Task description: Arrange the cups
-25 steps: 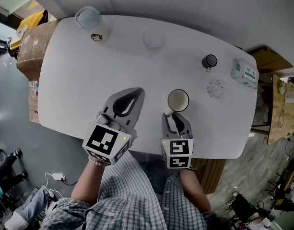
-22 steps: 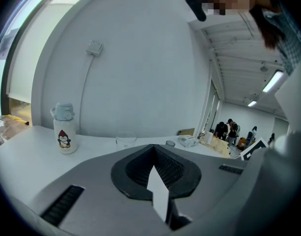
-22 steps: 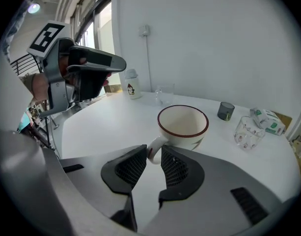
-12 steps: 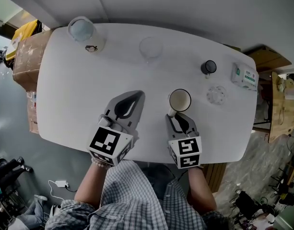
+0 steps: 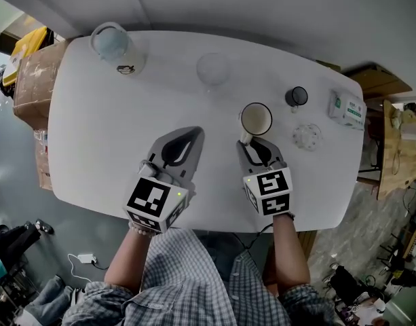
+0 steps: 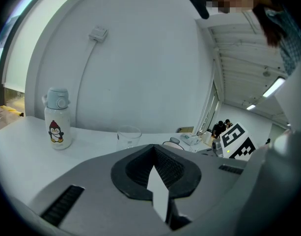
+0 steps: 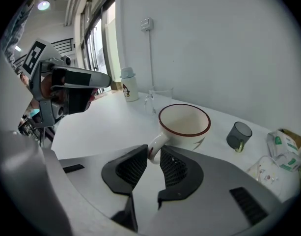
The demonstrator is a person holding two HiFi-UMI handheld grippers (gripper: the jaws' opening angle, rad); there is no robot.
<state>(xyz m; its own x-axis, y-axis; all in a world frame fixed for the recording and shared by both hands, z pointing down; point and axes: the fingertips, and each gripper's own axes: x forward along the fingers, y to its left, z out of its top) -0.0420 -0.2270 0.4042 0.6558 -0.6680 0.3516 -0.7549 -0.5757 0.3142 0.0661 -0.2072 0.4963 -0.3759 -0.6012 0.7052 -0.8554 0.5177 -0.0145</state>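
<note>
Mug (image 5: 255, 118) moved fwd, now near dark cup (image 5: 296, 96) & low glass (image 5: 306, 136).

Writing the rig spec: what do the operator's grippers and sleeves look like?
The left gripper and right gripper are grey moulded shells; their tongs carry black ribbed pads. The left cube and right cube are white with black square markers. The left cube shows a green light. The person wears a grey-and-white checked shirt.

white table (image 5: 92, 128) against a plain wall (image 5: 262, 5)
grey floor (image 5: 17, 189) below; cardboard box (image 5: 31, 73) off the table's left end, wooden furniture (image 5: 379, 83) off its right; tall windows (image 7: 98, 38) and a ceiling strip light (image 6: 274, 87).
</note>
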